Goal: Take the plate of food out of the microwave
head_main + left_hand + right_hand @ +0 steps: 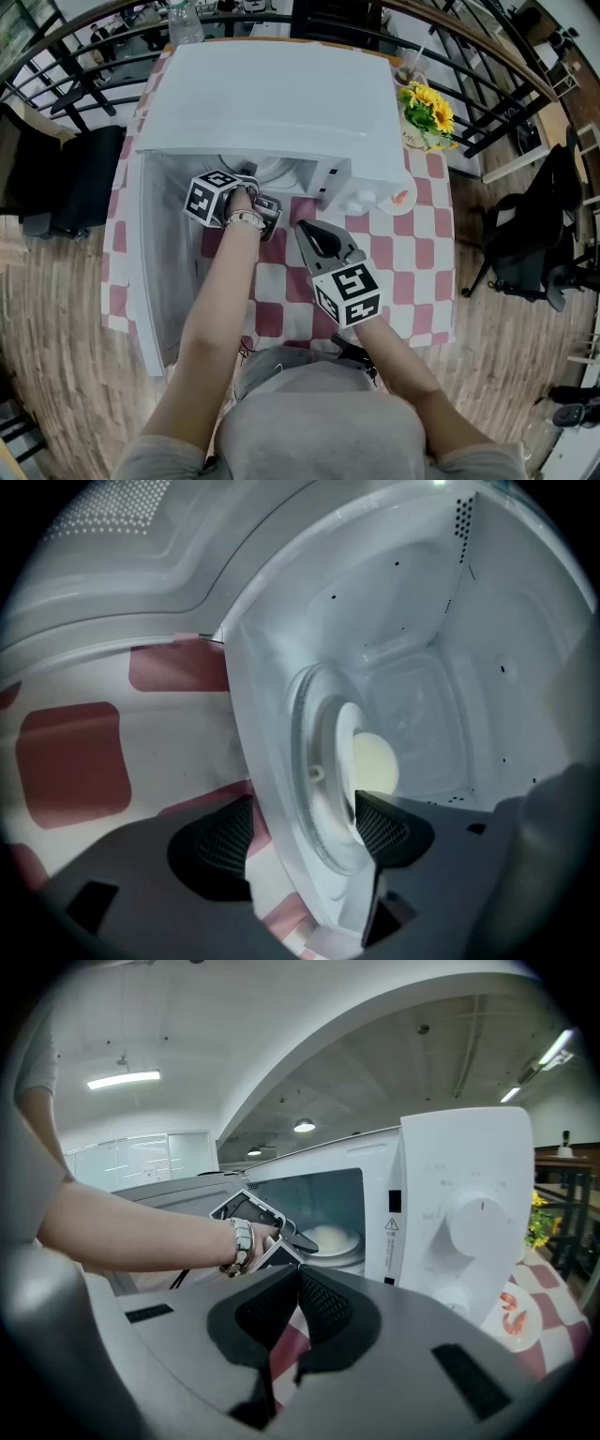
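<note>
Plate (349,728) with pale food (377,764) lies on turntable (314,752) inside open microwave (281,94); left gripper (300,829) at cavity mouth, jaws apart, one pad over plate, other outside; right gripper (298,1299) jaws together, empty, over checked cloth (412,253).

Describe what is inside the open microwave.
A plate bearing pale round food sits on the turntable. The left gripper, jaws apart, covers part of the plate's rim.
</note>
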`<action>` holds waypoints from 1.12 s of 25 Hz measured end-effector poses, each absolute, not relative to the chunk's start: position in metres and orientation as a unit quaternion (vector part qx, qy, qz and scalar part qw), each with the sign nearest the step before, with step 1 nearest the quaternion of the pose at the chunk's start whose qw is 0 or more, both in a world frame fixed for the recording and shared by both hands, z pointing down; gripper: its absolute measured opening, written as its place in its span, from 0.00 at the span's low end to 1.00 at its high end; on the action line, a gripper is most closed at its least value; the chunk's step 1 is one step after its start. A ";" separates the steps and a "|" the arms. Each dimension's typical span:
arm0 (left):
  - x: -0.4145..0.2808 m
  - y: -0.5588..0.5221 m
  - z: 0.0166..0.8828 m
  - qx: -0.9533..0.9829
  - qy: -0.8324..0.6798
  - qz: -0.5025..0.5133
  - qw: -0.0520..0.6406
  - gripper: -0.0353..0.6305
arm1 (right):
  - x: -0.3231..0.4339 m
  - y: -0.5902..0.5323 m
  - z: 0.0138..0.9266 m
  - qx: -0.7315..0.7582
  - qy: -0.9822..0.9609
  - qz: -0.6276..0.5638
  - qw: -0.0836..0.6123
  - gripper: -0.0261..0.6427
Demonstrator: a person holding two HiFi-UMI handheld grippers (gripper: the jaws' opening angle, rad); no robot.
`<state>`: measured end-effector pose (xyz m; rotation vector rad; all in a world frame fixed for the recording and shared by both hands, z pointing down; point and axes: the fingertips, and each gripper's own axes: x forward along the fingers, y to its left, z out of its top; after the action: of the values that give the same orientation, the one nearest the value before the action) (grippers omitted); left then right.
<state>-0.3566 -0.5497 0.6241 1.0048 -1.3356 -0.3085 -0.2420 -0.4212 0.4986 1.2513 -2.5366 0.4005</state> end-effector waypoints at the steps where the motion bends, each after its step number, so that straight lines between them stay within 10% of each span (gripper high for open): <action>1: -0.357 -0.551 0.626 0.439 -0.592 -0.137 0.661 0.56 | -0.241 -0.421 0.500 0.434 -0.878 0.141 0.143 0.08; 28: -0.359 -0.547 0.625 0.430 -0.583 -0.163 0.670 0.48 | -0.238 -0.412 0.507 0.432 -0.878 0.144 0.149 0.08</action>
<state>-0.3594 -0.5466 0.6249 0.9702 -1.3136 -0.3677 -0.2376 -0.4121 0.5075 1.2412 -2.5226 0.4149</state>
